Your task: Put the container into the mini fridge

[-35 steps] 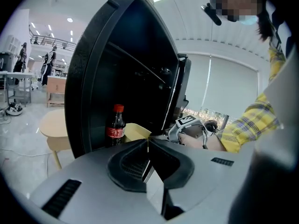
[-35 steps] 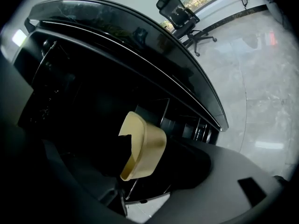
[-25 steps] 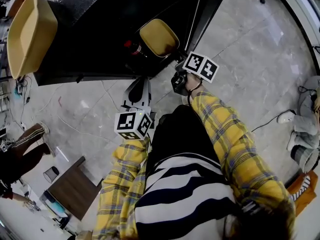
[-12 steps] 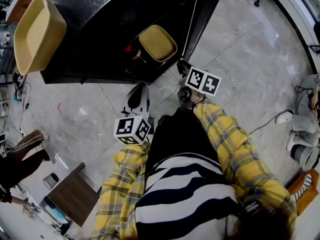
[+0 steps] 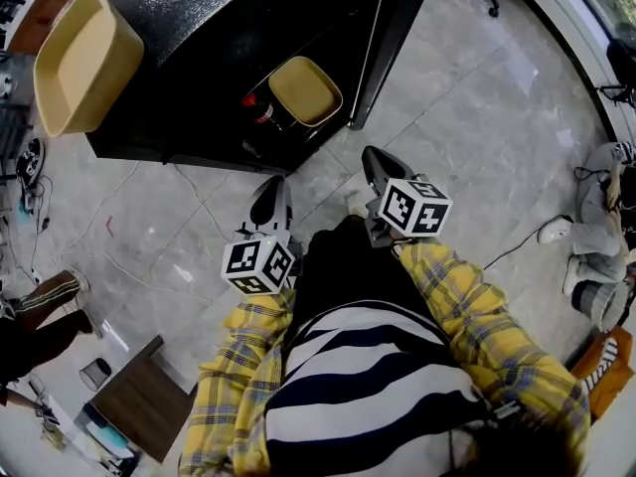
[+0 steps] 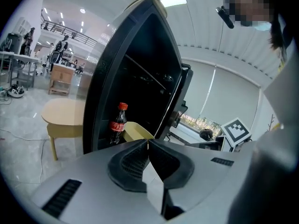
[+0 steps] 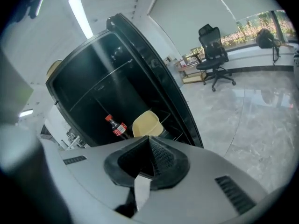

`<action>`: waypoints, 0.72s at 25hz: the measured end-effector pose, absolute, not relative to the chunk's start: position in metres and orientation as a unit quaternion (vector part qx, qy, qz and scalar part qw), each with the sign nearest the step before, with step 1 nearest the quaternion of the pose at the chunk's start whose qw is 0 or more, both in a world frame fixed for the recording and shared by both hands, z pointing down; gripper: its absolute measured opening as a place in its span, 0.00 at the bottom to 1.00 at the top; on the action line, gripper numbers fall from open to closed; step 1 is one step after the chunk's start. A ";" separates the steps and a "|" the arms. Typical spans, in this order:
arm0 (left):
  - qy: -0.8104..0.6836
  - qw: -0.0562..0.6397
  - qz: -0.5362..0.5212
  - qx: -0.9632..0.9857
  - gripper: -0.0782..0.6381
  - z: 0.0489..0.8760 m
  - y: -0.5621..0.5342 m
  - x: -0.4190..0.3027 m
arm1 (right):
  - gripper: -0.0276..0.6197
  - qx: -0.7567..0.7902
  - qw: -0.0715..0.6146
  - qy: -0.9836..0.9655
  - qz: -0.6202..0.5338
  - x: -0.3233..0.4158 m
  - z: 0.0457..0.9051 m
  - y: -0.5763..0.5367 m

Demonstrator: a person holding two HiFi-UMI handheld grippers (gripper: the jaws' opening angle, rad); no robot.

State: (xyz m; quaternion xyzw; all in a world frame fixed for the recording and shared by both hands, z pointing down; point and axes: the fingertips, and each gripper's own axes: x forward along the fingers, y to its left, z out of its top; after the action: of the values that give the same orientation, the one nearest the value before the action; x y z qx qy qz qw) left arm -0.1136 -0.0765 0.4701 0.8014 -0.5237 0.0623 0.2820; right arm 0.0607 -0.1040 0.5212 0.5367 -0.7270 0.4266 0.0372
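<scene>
The right gripper (image 7: pixel 149 138) has just been closing. Its jaws are pinched together with nothing between them. The left gripper (image 6: pixel 148 141) is clenched too, and empty. Neither touches anything. Ahead of the right jaws, at 12 o'clock and well apart, the yellow container (image 7: pixel 148 122) sits low inside the open mini fridge (image 5: pixel 199 18). From the left jaws it lies at about 11 o'clock. A cola bottle (image 7: pixel 117 127) stands just beside it, at its 9 o'clock. To my eye the placing is done. Only the fridge door (image 5: pixel 393 38), standing wide open, looks left to shut.
</scene>
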 end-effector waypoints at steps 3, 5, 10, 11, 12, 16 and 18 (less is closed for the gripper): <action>-0.520 0.289 0.060 0.801 0.13 0.471 -0.072 -0.112 | 0.08 0.538 0.072 -0.747 0.383 0.060 0.509 -0.095; -0.519 0.294 0.058 0.801 0.13 0.471 -0.070 -0.112 | 0.08 0.538 0.093 -0.761 0.351 0.059 0.501 -0.089; -0.516 0.299 0.055 0.801 0.13 0.467 -0.066 -0.109 | 0.08 0.545 0.108 -0.773 0.307 0.061 0.485 -0.080; -0.515 0.300 0.056 0.801 0.13 0.467 -0.065 -0.109 | 0.08 0.547 0.110 -0.773 0.303 0.061 0.485 -0.079; -0.513 0.301 0.061 0.801 0.13 0.467 -0.064 -0.108 | 0.08 0.548 0.114 -0.773 0.298 0.060 0.485 -0.079; -0.512 0.305 0.081 0.799 0.13 0.467 -0.058 -0.105 | 0.08 0.545 0.131 -0.780 0.280 0.058 0.486 -0.077; -0.512 0.307 0.080 0.798 0.13 0.466 -0.056 -0.104 | 0.08 0.545 0.130 -0.780 0.278 0.059 0.485 -0.076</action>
State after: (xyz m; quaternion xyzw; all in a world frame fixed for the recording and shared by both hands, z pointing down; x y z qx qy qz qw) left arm -0.1037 -0.0565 0.4663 0.7982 -0.5122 0.0803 0.3066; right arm 0.0587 -0.0764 0.4852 0.5446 -0.7805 0.2779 0.1304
